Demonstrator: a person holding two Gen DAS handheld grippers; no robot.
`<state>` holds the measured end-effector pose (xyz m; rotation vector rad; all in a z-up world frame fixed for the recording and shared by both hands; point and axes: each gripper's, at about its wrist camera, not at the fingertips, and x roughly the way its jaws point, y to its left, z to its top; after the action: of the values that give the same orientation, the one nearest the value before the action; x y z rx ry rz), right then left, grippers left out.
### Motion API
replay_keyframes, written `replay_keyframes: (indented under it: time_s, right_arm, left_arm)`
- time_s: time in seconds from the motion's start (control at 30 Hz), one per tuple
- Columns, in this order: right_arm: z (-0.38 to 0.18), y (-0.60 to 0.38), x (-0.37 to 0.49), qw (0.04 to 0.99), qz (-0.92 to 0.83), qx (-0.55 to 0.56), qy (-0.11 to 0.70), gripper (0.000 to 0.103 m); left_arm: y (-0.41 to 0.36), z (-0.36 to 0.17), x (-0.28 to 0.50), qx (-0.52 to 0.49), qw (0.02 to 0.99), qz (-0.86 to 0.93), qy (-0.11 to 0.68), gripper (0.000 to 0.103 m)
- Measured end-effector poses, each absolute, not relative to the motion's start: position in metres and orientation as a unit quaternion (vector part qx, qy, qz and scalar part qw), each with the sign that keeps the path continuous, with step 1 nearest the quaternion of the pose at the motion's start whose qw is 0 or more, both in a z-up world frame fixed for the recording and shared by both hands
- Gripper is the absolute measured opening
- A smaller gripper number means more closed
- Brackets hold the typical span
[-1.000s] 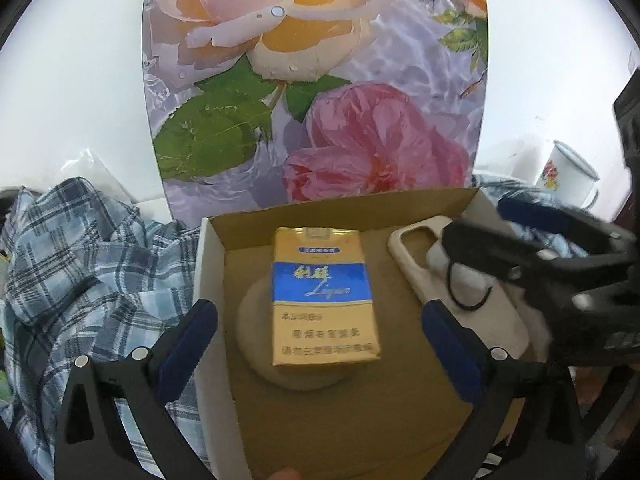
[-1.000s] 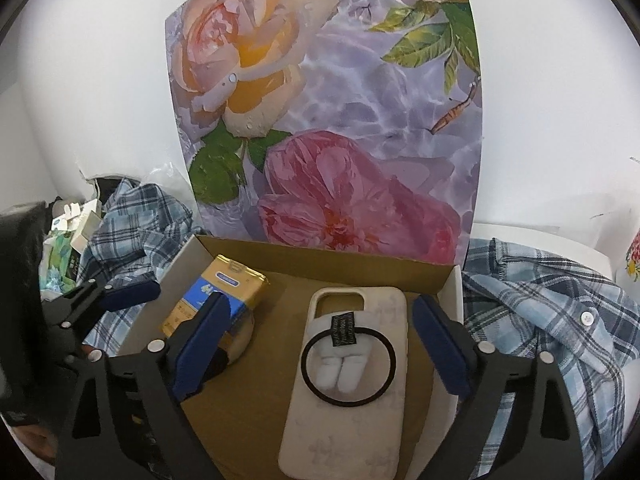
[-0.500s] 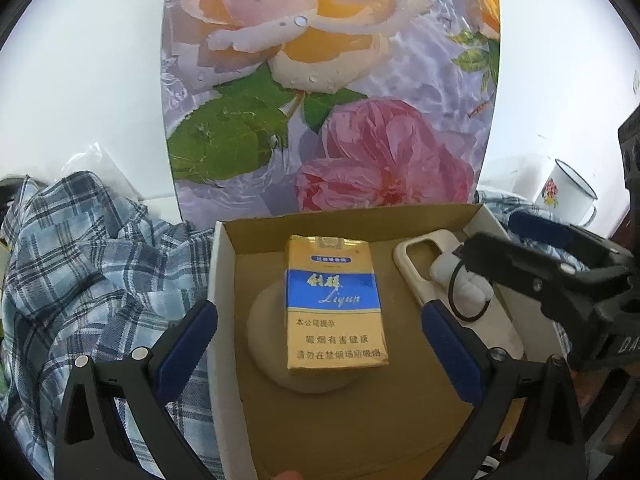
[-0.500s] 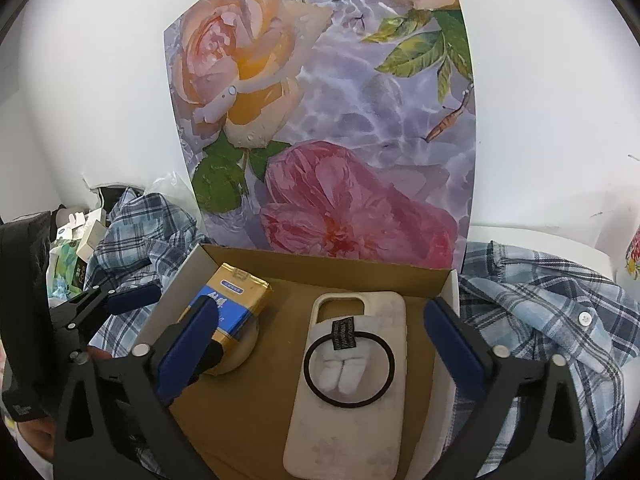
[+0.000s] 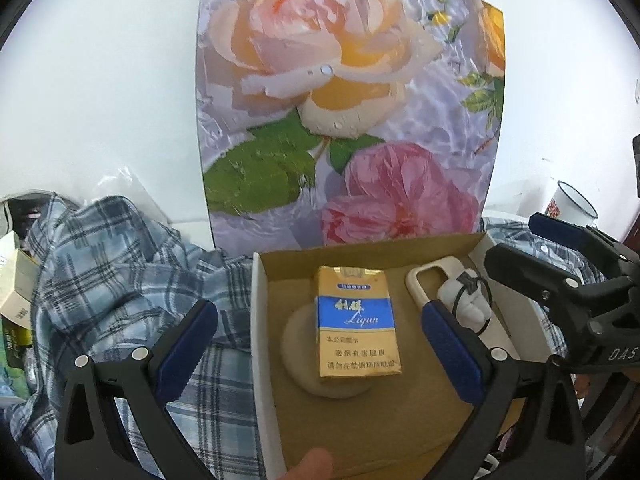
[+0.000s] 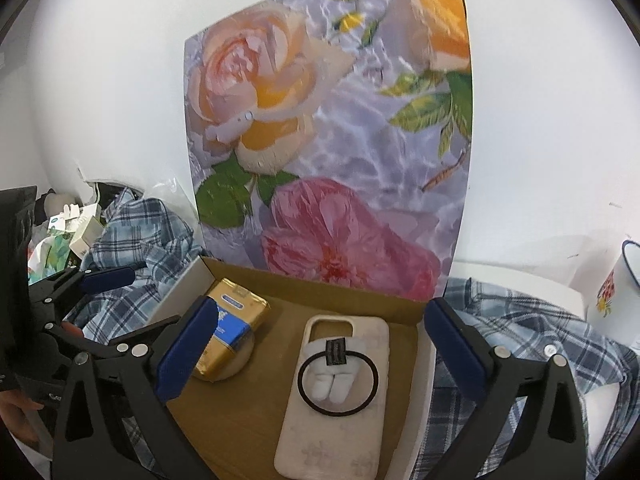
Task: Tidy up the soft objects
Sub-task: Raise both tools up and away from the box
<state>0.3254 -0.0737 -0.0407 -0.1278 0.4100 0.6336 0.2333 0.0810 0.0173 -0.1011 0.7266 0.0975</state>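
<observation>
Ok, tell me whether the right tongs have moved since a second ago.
Yes. The right tongs have just been opening wider, with nothing pressed between the pads. They straddle the phone case, which lies lower and smaller against the box's back wall: they have drawn back slightly.

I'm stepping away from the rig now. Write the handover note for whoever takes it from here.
Left tongs: open, empty, over the box's left side.
Right tongs: jaws have just been opening, now wide and empty, above the phone case.
Cardboard box holds a cigarette pack resting on a round pad, and the phone case with a hair tie on it.
Left: the plaid shirt lies crumpled outside the box.
</observation>
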Motion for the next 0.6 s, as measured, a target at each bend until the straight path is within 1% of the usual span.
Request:
replay_keyframes:
  time_s: [0.3,0.47,0.6]
  right_arm:
    - [-0.017,-0.079,0.307,0.933,0.312,-0.064,0.170,0.103]
    - [0.000,-0.085,0.292,0.935,0.318,-0.062,0.147,0.103]
    - [0.010,-0.086,0.283,0.937,0.315,-0.066,0.136,0.103]
  left_arm:
    - [0.080,0.039,0.221,-0.051,0.942,0.053,0.328,0.103]
    - [0.083,0.063,0.207,-0.077,0.951,0.038,0.299,0.103]
    - [0.077,0.082,0.194,-0.062,0.958,0.041,0.278,0.103]
